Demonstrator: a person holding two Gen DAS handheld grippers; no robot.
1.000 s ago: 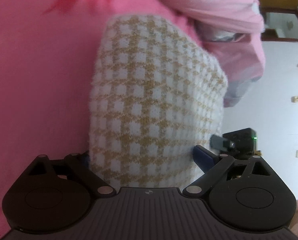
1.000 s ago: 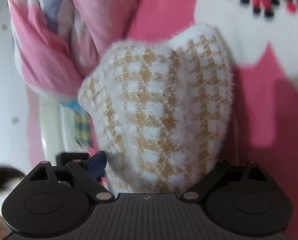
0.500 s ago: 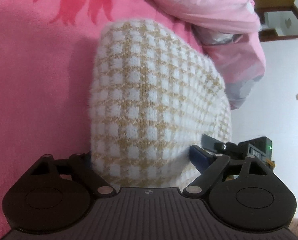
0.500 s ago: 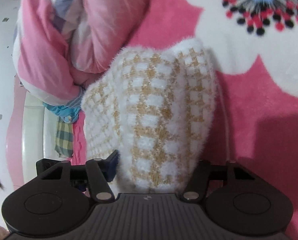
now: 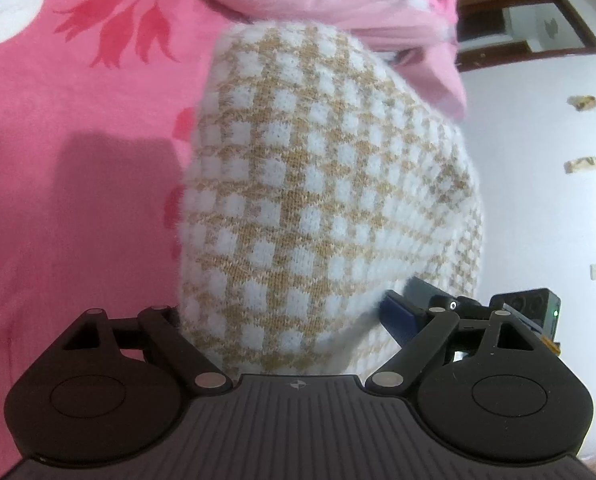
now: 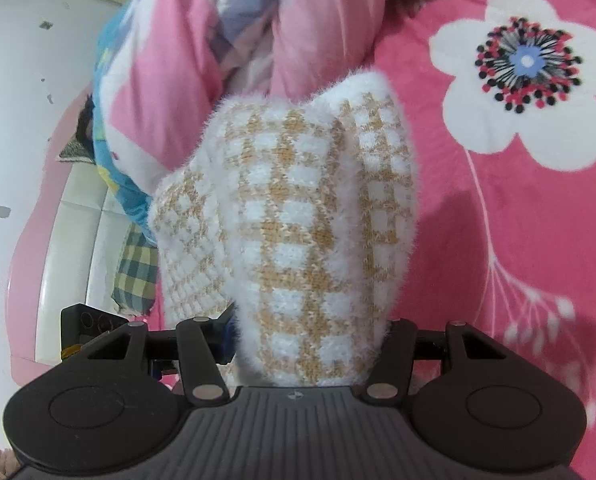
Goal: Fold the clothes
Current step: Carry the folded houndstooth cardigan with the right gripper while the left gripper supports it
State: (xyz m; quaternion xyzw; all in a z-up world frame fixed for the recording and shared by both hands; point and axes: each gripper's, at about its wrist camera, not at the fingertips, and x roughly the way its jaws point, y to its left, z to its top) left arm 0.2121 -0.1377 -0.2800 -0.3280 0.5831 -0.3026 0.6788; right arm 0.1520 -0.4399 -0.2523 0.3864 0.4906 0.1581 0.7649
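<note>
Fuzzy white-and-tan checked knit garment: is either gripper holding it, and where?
Both hold the fuzzy white-and-tan checked knit garment: left gripper and right gripper each clamp a bunched edge.

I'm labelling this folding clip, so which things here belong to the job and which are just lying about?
Job:
- checked knit garment, bunched between both claws
- left claw
- right claw

Lying about:
- pink flowered blanket
- bundled pink quilt
- plaid cloth

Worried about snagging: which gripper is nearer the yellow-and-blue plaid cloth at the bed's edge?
Left, probably. In the right wrist view the left gripper shows just below the plaid cloth; the right gripper is across the checked sweater from it.
</note>
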